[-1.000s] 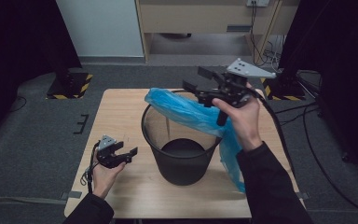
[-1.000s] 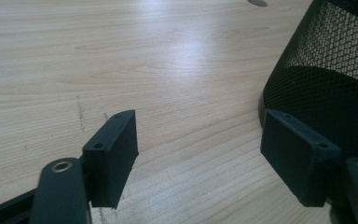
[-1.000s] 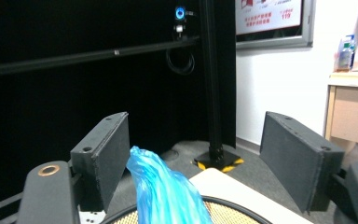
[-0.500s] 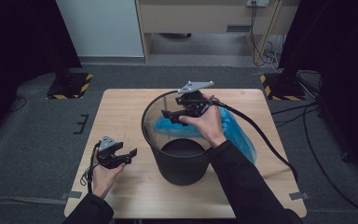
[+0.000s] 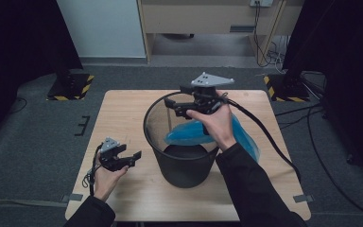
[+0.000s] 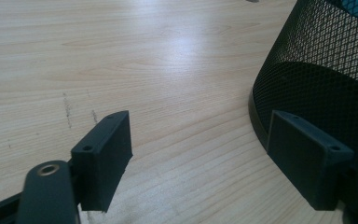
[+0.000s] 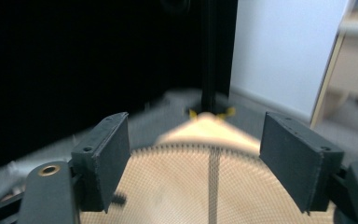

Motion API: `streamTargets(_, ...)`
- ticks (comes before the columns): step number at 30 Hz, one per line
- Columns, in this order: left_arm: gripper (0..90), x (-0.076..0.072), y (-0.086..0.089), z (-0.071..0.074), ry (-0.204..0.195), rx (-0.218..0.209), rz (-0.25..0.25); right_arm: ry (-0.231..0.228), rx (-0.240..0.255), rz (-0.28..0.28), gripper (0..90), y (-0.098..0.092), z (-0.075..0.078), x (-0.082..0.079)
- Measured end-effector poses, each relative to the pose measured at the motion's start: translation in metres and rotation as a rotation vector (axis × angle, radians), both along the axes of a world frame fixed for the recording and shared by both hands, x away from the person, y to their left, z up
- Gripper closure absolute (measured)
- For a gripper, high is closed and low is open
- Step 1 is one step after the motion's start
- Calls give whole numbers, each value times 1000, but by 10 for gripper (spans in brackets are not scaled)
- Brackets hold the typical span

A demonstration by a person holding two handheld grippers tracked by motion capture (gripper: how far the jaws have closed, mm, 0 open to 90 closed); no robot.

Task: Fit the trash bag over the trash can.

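In the right gripper view the mesh bin (image 7: pixel 205 186) and the floor beyond it are smeared by motion blur, and the bottom edge cuts the bin off. In the high view the right hand (image 5: pixel 216 124) covers part of the blue bag (image 5: pixel 189 135), whose lower part is hidden inside the bin. In the left gripper view the frame cuts off the bin's top and right side, leaving a sliver of bag.
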State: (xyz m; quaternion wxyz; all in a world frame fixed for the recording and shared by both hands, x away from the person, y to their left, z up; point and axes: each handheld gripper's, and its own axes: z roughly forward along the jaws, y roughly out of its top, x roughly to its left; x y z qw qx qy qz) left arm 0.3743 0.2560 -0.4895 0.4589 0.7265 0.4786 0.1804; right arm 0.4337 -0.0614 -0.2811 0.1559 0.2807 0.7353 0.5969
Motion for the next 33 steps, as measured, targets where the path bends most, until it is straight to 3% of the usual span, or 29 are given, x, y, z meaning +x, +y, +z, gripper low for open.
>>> streamTargets(2, 197, -1, -1, 1, 8, -2, 6, -23, 17, -6, 237, -3, 5, -2)
streamTargets(4, 148, -1, -2, 1, 23, 8, 3, -95, 50, -42, 231, -19, 26, -9)
streamTargets(6, 127, -1, -3, 0, 27, 12, -9, -109, 81, -53, 248, -30, 33, -13)
streamTargets(7, 131, -1, -3, 0, 27, 12, -9, -109, 81, -53, 248, -30, 33, -13)
streamTargets(8, 141, -1, -3, 0, 26, 10, -10, -131, 120, -64, 248, -47, 38, -20)
streamTargets(10, 152, -2, -3, 1, 22, 10, -4, -139, 134, -73, 237, -53, 39, -23)
streamTargets(12, 194, -2, -1, 2, 12, 0, 7, -178, 137, -120, 211, -78, 34, -35)
streamTargets(13, 212, -2, -1, 2, 12, 0, 7, -178, 137, -120, 211, -78, 34, -35)
streamTargets(14, 231, -3, 0, 3, 9, -3, 14, -167, 126, -130, 202, -92, 28, -42)
streamTargets(15, 231, -3, 1, 3, 6, -3, 18, -167, 126, -130, 202, -92, 28, -42)
streamTargets(17, 276, -4, 4, 5, -1, -18, 33, -175, 64, -172, 200, -116, 12, -57)
streamTargets(19, 286, -5, 5, 5, -4, -16, 35, -173, 62, -179, 200, -121, 8, -60)
streamTargets(22, 315, -6, 5, 6, -12, -19, 36, -143, 78, -200, 197, -139, -13, -69)
streamTargets(23, 335, -6, 4, 6, -13, -19, 34, -100, 90, -187, 192, -149, -31, -73)
streamTargets(25, 341, -7, 4, 6, -14, -21, 33, -86, 95, -185, 193, -152, -36, -75)
streamTargets(27, 358, -7, 3, 6, -13, -26, 29, -53, 99, -170, 194, -162, -59, -82)
streamTargets(33, 365, -7, 3, 6, -12, -28, 26, -19, 82, -121, 228, -172, -78, -81)
